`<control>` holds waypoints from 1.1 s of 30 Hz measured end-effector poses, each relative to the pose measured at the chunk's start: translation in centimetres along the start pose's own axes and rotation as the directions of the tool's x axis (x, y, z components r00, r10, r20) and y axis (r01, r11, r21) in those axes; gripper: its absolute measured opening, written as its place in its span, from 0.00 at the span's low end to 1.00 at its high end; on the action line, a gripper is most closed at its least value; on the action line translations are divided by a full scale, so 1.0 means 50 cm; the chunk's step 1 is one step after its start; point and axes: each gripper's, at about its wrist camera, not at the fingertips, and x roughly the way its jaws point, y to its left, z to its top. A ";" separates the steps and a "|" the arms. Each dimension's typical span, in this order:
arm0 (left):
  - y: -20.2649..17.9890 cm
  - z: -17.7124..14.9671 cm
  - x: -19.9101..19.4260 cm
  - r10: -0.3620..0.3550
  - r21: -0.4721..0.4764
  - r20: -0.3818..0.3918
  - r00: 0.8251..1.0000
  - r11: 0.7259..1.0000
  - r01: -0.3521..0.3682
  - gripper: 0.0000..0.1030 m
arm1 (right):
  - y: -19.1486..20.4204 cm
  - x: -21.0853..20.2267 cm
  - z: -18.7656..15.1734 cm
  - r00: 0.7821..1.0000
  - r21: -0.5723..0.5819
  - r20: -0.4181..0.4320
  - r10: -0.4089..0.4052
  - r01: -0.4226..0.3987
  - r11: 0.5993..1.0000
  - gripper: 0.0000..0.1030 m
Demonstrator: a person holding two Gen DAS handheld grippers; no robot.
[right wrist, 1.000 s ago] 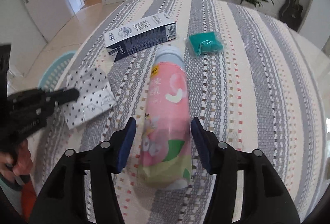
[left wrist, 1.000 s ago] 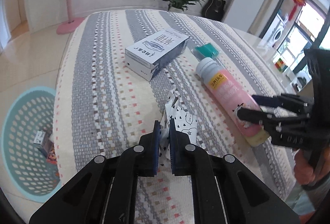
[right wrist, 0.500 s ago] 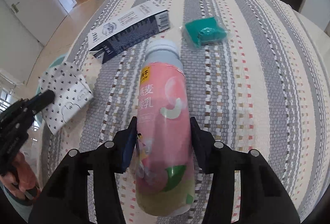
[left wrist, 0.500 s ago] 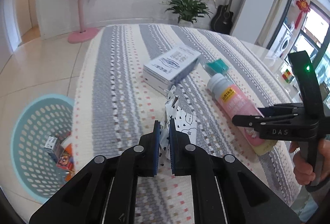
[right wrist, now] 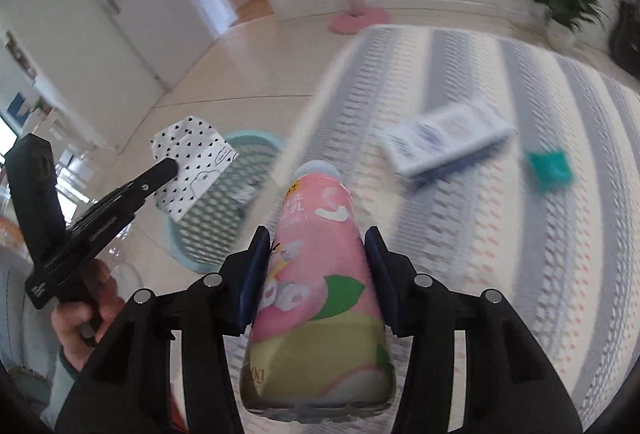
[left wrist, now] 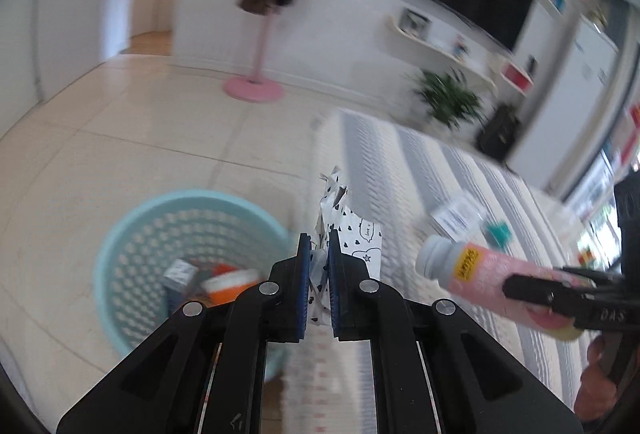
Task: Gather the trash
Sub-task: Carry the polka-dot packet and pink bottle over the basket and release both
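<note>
Beside the basket (left wrist: 120, 246), the left hand-held gripper (left wrist: 319, 270) pinches a wrapper (left wrist: 352, 234). From the right wrist, the right hand-held gripper (right wrist: 316, 274) clamps a bottle (right wrist: 320, 274) near the basket (right wrist: 224, 210); box (right wrist: 444, 138) and, seemingly, a teal packet (right wrist: 550, 164) lie on the surface (right wrist: 520, 254).

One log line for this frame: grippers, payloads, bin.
left gripper: shut on wrapper | right gripper: shut on bottle | basket: on floor, holds trash | box, green packet: on table

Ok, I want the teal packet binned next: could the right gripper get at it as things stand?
Probably not yet. The right gripper is shut on the pink bottle, so its jaws are full. The teal packet lies in the open on the striped tablecloth, nothing covering it.
</note>
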 end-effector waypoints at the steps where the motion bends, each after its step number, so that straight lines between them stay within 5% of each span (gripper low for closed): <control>1: 0.016 0.006 -0.010 0.016 -0.015 0.015 1.000 1.000 -0.015 0.06 | 0.017 0.003 0.006 1.000 -0.013 0.002 0.005 -0.005 1.000 0.44; 5: 0.080 0.021 -0.044 0.100 -0.076 0.057 0.993 0.993 -0.095 0.06 | 0.113 0.026 0.043 0.999 -0.075 0.014 0.037 -0.036 0.997 0.44; 12: 0.141 0.030 -0.043 0.146 -0.127 0.025 0.989 0.982 -0.142 0.07 | 0.219 0.114 0.082 0.999 -0.135 -0.006 0.052 -0.053 0.989 0.44; 22: 0.180 0.029 -0.005 0.158 -0.140 -0.041 0.987 0.977 -0.162 0.10 | 0.241 0.239 0.074 0.995 -0.086 -0.094 0.028 -0.036 0.996 0.45; 33: 0.163 0.028 -0.011 0.165 -0.126 -0.015 0.986 0.978 -0.165 0.29 | 0.225 0.205 0.051 0.999 -0.120 -0.036 0.013 -0.017 0.993 0.45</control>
